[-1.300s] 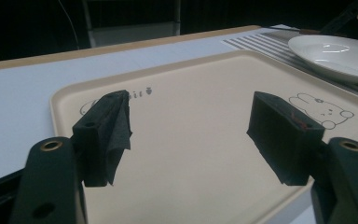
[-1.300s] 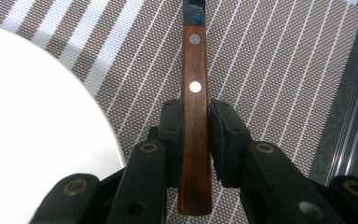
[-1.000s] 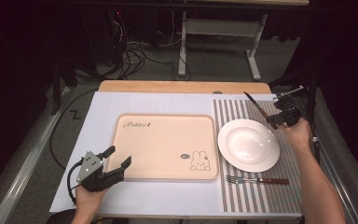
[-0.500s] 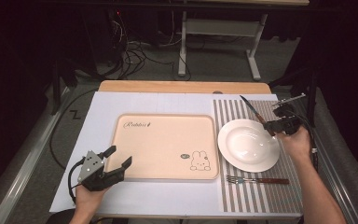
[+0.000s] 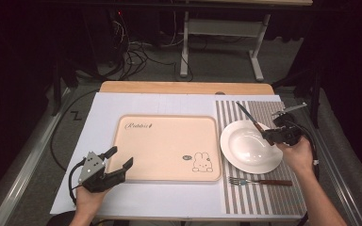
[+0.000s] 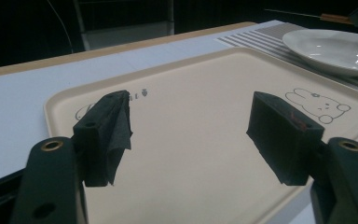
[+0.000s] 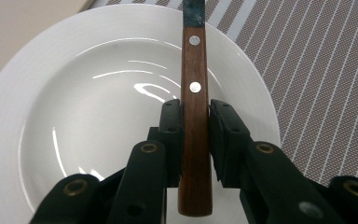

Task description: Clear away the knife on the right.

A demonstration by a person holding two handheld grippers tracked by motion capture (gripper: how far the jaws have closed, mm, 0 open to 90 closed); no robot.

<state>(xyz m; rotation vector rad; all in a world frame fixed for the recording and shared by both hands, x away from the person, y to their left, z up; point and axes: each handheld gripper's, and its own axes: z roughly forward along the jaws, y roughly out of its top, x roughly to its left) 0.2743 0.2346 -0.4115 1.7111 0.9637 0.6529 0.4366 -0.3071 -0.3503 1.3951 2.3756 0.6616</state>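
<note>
High view: my right gripper [image 5: 269, 136] clamps the knife [image 5: 250, 119] over the plate [image 5: 250, 147], blade pointing away.
Left gripper view: left gripper [image 6: 191, 126] gapes, empty, over the tray [image 6: 200, 84].
Right gripper view: handle runs straight ahead between the pads.

A beige tray [image 5: 167, 148] with a rabbit drawing lies mid-table on a white sheet [image 5: 108, 106]. A fork [image 5: 259, 181] rests on the striped mat [image 5: 264, 197], near the table's [image 5: 184, 87] front edge.
</note>
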